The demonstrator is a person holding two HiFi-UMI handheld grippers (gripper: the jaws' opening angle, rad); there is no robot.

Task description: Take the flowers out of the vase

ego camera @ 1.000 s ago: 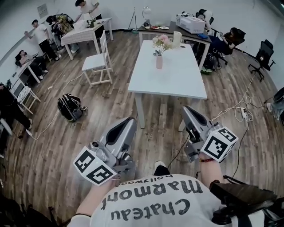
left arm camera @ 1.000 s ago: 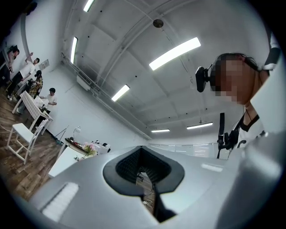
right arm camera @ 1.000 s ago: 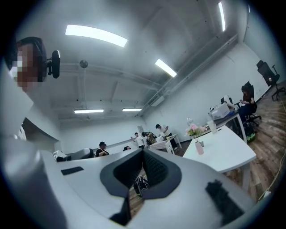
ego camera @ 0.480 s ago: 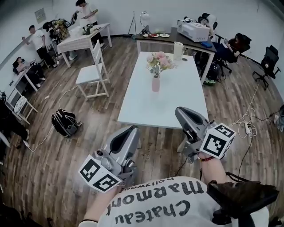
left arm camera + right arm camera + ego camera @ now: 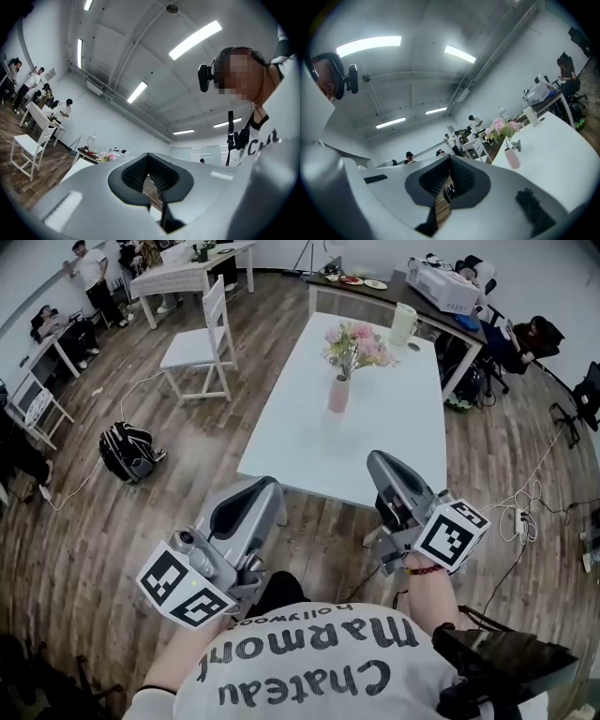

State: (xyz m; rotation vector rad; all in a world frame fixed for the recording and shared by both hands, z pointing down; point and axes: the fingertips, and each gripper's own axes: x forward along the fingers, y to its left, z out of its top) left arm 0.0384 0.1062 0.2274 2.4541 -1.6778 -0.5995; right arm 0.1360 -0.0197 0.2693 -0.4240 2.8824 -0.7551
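A pink vase [image 5: 338, 395] with pink and white flowers [image 5: 356, 343] stands upright near the middle of a long white table [image 5: 309, 451]. Both grippers are held in front of the table's near edge, well short of the vase. My left gripper [image 5: 266, 487] is shut and empty, over the floor just left of the near edge. My right gripper [image 5: 380, 461] is shut and empty, with its tip over the near right corner. The right gripper view shows the vase [image 5: 512, 158] and flowers [image 5: 502, 127] ahead to the right of the gripper [image 5: 450, 160]. The flowers [image 5: 108, 156] show small, far ahead of the left gripper [image 5: 149, 158].
A white jug [image 5: 403, 322] stands at the table's far end. A white chair [image 5: 202, 338] and a black backpack [image 5: 129, 448] are on the wood floor to the left. Cables [image 5: 525, 507] lie on the floor at the right. People sit at desks along the back.
Both grippers have come forward to the table's near edge, and the table and vase now look nearer. Both grippers stay shut.
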